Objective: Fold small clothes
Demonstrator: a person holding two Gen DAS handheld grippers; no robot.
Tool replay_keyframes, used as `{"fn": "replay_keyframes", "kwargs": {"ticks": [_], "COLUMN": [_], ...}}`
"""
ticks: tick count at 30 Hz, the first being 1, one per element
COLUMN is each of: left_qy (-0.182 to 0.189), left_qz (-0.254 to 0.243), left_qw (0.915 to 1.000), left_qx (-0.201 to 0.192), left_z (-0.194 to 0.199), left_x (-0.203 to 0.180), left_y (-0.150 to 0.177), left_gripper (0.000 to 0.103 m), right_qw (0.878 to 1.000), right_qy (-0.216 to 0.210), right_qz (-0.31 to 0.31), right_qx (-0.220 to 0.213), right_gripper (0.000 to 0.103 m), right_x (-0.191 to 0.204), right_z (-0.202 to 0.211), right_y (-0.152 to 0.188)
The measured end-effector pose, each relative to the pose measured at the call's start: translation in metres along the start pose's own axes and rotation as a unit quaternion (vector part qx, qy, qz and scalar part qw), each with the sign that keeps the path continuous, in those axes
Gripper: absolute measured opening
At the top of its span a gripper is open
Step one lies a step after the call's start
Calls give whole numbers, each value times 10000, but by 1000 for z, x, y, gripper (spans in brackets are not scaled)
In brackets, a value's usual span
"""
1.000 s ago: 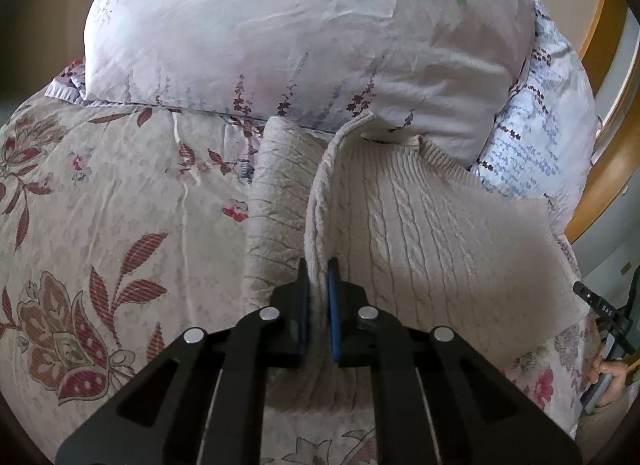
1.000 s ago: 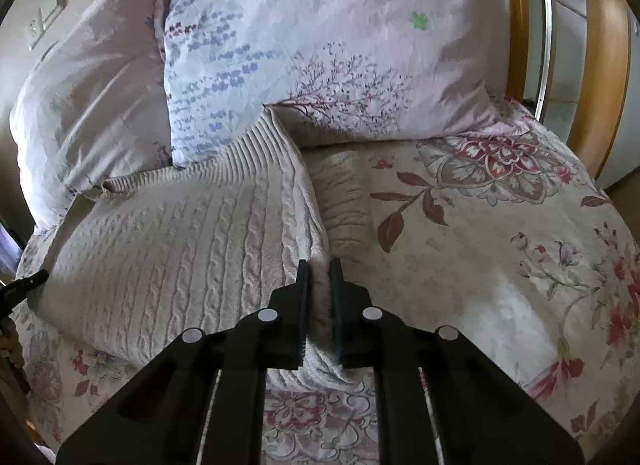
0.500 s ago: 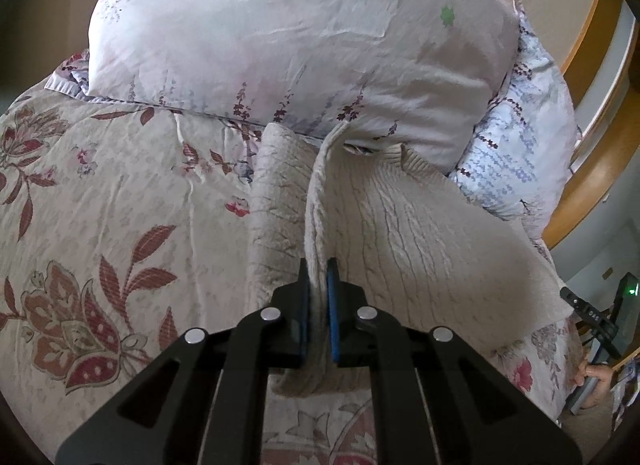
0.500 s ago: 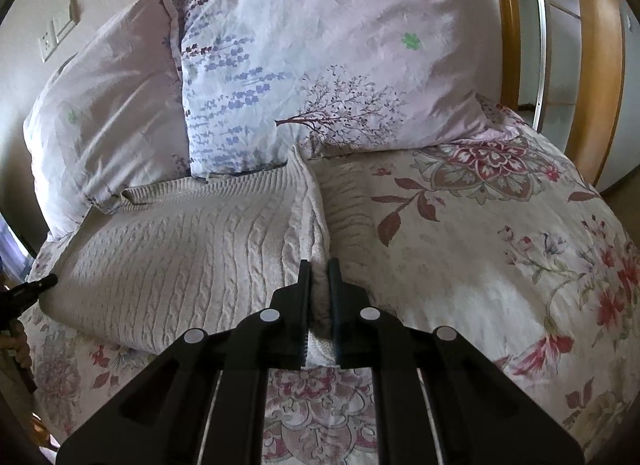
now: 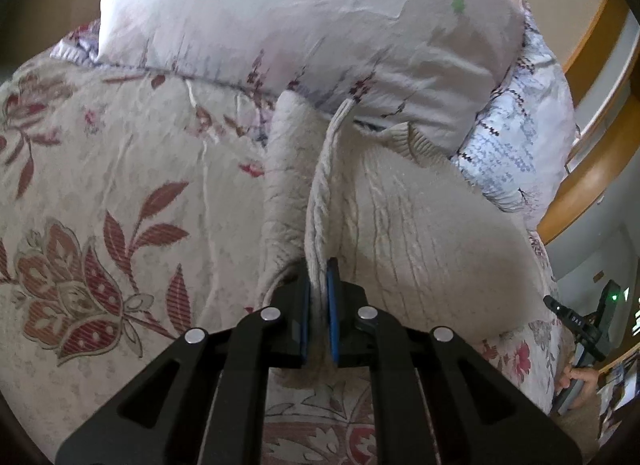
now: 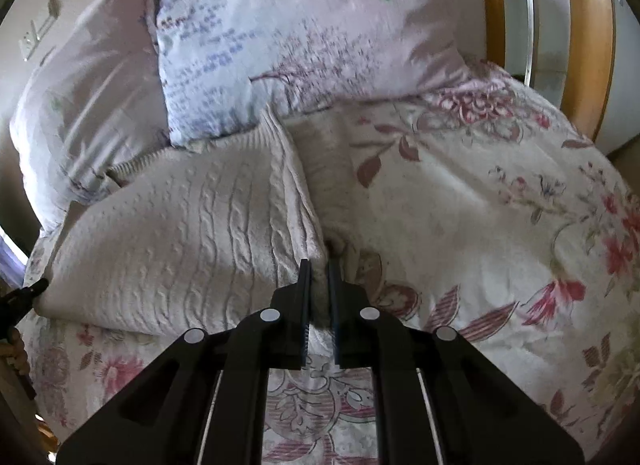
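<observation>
Cream cable-knit sweater (image 5: 420, 233) lifted, both grippers' jaws tilted downward, clamped on its edges

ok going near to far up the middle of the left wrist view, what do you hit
black left tongs shut on the hem, cream cable-knit sweater running away from them, ribbed collar, then the pale lilac floral pillow
</observation>
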State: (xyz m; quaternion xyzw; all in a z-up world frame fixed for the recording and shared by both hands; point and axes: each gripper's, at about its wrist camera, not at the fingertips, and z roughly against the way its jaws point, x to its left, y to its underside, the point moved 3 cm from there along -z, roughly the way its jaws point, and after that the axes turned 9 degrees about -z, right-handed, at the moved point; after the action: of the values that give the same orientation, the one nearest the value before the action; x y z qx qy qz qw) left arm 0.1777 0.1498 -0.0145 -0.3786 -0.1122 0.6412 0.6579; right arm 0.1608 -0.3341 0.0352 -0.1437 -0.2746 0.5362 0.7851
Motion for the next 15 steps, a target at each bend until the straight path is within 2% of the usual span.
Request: {"fn": "replay_keyframes", "kwargs": {"ticks": [6,8,9,10,11,15], "left_qy": [27,186,258,356,479,622], "left_qz": [78,232,305,395,499,684], "left_qw": [10000,9996,9992,9986,9976,9955], "left_qx": [18,33,26,5,-37,-208], "left_z": [-2,-1,0,2,4,10], "left_x": [1,2,3,4,5,6], "left_y": [0,-1,-2,-3,-4,-13], "left_gripper": [12,20,24,33,41,57], "right_qw": [9998,9997,9994,9992,9992,9983], "right_qy": [173,234,333,387,389,273], "right_qz": [57,36,12,-14,-14,370], "right_qx": [74,115,112,54,-20,-366], "right_gripper": [10,18,31,42,46,61], "right_x": [4,4,4,6,8,38], "right_z": [-3,-1,0,4,6,19], "right_y": [-3,-6,-9,-12,-15,-24]}}
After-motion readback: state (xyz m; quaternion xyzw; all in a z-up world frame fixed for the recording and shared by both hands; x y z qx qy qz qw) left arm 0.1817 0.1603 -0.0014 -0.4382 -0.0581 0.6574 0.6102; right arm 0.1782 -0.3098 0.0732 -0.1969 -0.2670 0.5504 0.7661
